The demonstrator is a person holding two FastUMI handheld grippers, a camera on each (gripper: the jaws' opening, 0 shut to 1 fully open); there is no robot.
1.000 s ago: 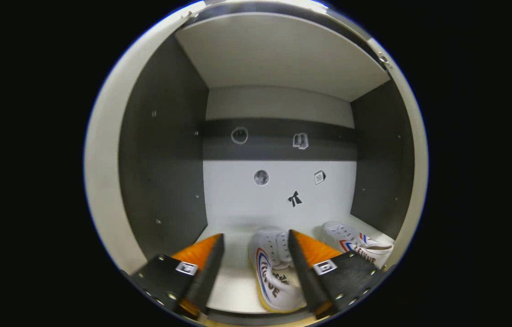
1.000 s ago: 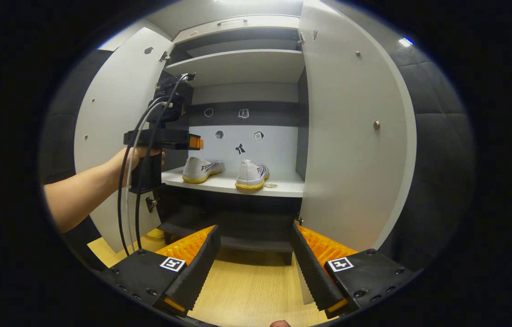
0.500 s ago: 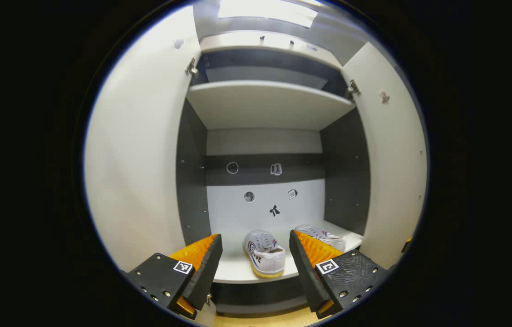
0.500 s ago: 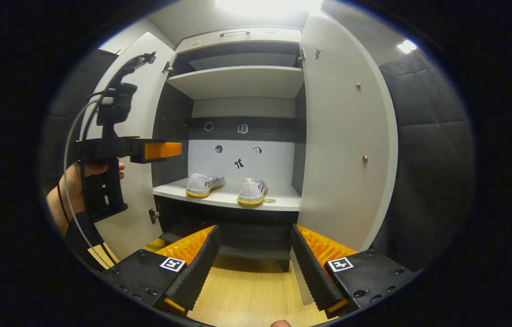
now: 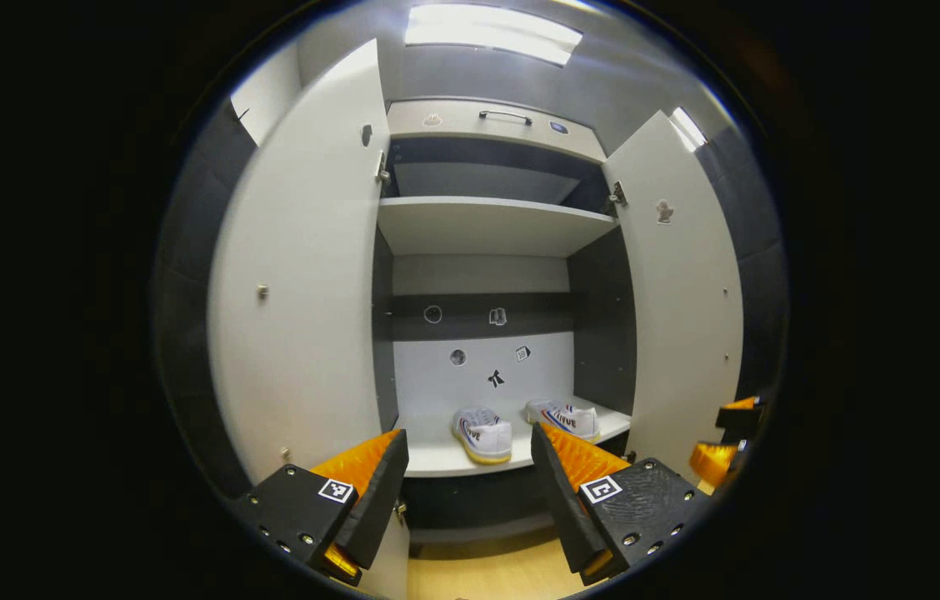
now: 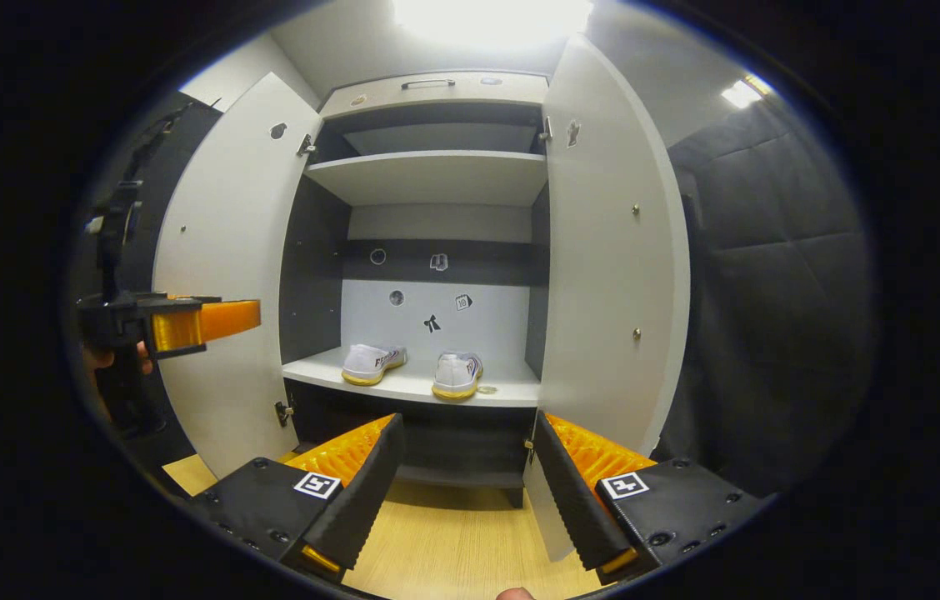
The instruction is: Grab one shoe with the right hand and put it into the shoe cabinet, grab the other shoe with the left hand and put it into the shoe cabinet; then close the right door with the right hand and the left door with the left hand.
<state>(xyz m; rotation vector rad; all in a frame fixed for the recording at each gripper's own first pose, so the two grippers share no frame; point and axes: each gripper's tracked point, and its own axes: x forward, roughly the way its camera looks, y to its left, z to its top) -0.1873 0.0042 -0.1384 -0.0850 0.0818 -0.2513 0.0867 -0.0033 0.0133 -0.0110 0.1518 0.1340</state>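
- Two cabinet doors, the left door (image 5: pixel 303 275) and the right door (image 5: pixel 682 300), are standing wide open, leaving open room before the shoe cabinet (image 6: pixel 437 167).
- Both shoes are sitting on the middle shelf (image 6: pixel 412 385): the left shoe (image 6: pixel 372 364) lying angled, the right shoe (image 6: pixel 456 376) showing its heel.
- Both the left gripper (image 5: pixel 467 492) and the right gripper (image 6: pixel 465 492) are hanging wide apart, gripping nothing.

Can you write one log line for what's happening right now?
shoes: both on shelf | doors: both open | left gripper: open, empty | right gripper: open, empty

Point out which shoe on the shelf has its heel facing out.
The right shoe, beside the right door: its heel faces out, while the left shoe shows its lettered side.
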